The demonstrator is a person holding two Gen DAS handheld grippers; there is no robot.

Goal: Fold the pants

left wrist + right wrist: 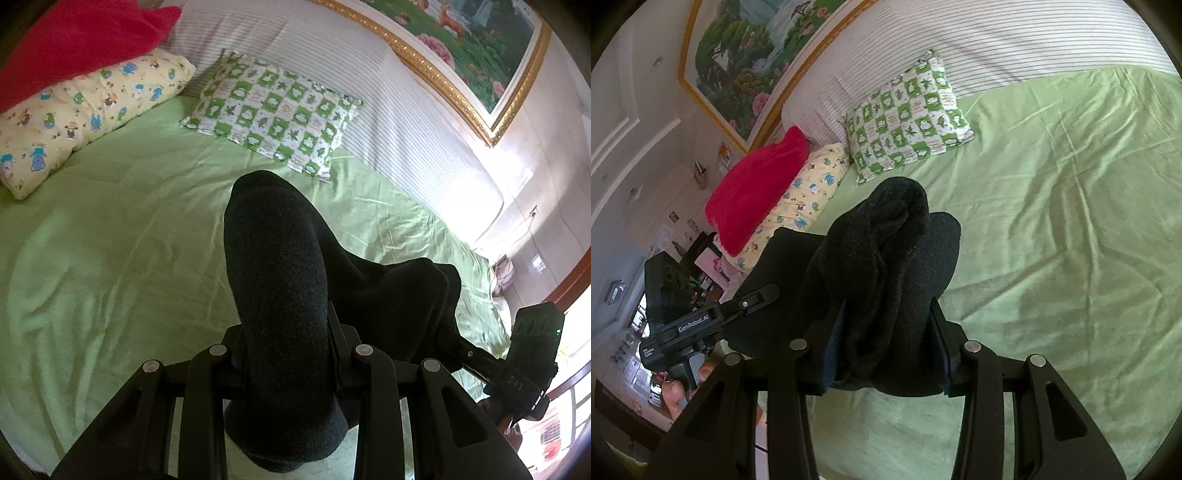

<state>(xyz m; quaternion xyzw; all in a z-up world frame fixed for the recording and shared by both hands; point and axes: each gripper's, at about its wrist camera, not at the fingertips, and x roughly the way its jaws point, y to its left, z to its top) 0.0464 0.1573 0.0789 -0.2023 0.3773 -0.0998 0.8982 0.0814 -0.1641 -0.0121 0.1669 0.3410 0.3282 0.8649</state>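
The dark grey-black pants (280,266) hang bunched between both grippers above a green bed sheet (110,240). My left gripper (286,343) is shut on a thick fold of the pants, which bulges up over the fingers and hides the tips. In the right wrist view my right gripper (886,332) is shut on another bunched fold of the pants (886,258). The right gripper shows at the right edge of the left wrist view (480,360), and the left gripper at the left of the right wrist view (750,301). The two grippers are close together.
A green-and-white patterned pillow (273,110) and a yellow cartoon-print pillow (81,114) lie at the head of the bed, with a red blanket (74,40) beyond. A striped headboard (369,92) and a gold-framed painting (461,48) are behind. The sheet (1071,240) spreads wide on the right.
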